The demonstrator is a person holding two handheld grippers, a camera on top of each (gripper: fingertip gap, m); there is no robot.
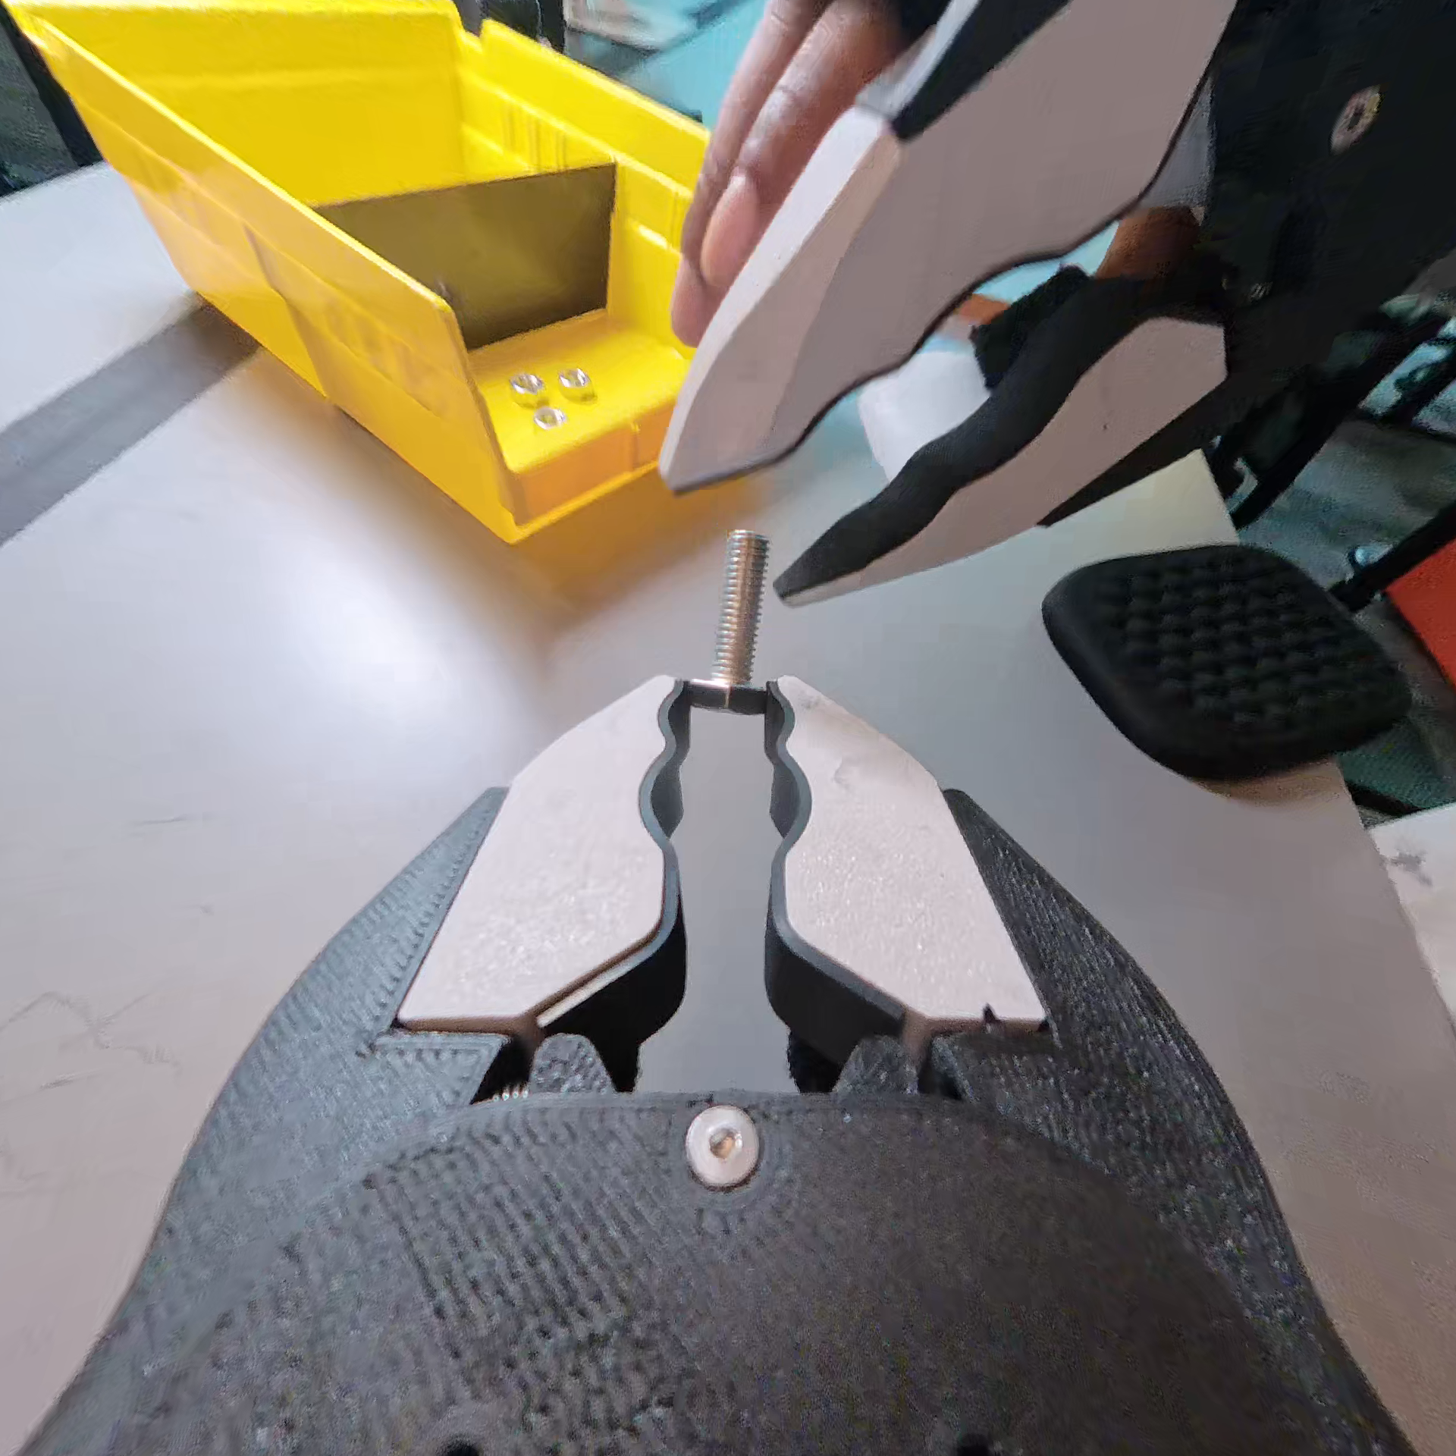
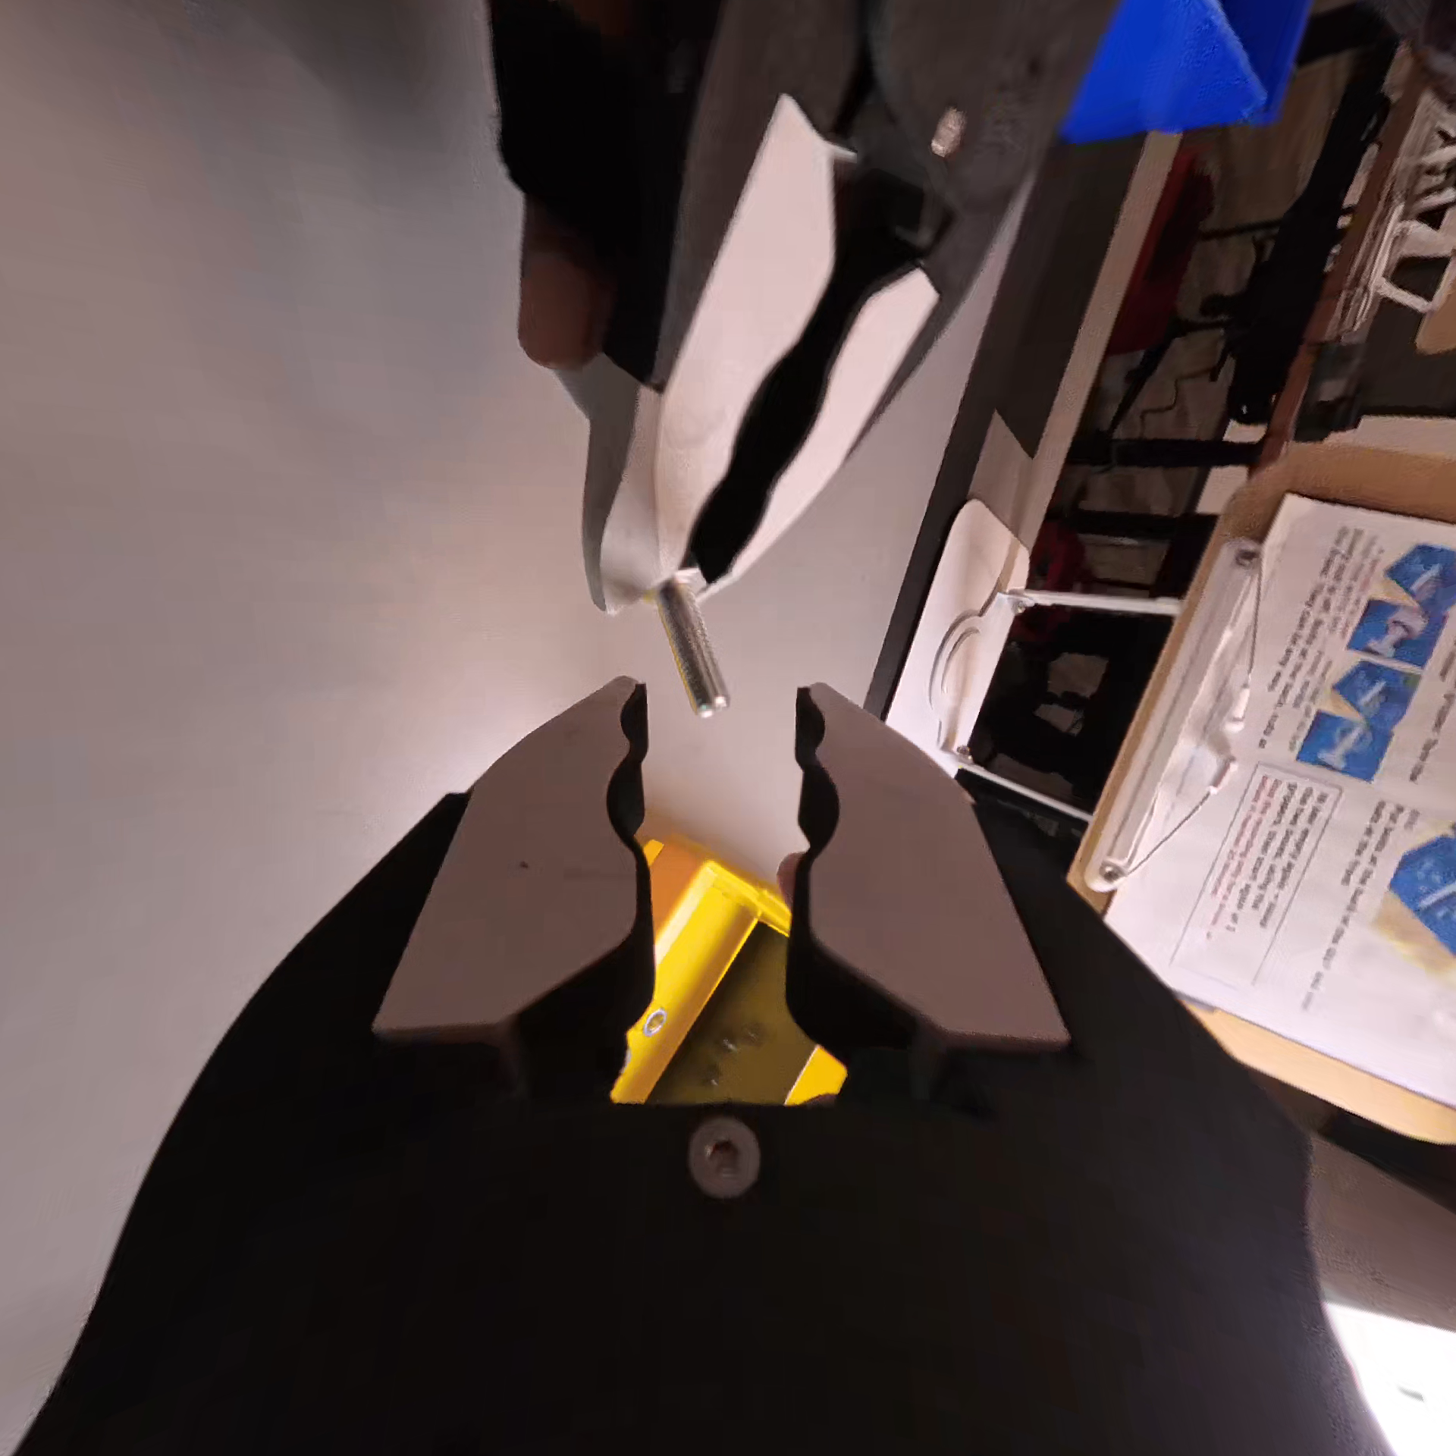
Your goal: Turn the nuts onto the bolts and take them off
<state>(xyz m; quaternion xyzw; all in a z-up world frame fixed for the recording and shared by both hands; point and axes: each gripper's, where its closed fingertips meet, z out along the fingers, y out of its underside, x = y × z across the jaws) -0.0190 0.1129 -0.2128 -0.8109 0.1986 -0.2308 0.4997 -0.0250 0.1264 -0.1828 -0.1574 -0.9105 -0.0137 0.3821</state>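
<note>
My left gripper point(image 1: 729, 697) is shut on the head of a steel bolt point(image 1: 741, 607), whose bare threaded shank points forward over the grey table. My right gripper point(image 2: 721, 701) is open and empty, and the bolt's tip point(image 2: 697, 658) sits just ahead of its fingertips. In the left wrist view the right gripper point(image 1: 725, 536) hangs above and right of the bolt, tilted down. In the right wrist view the left gripper point(image 2: 670, 591) comes in from above holding the bolt. Three nuts point(image 1: 551, 398) lie in the front of a yellow bin point(image 1: 378, 315).
The yellow bin point(image 2: 709, 945) also shows behind my right fingers. A black textured pad point(image 1: 1221, 654) lies at the table's right edge. A clipboard with printed sheets point(image 2: 1300, 748) and a white tray point(image 2: 961, 630) sit beyond the table edge. A person's hand point(image 1: 756, 165) holds the right gripper. Only a small space, under 4 cm, lies between the two pairs of fingers.
</note>
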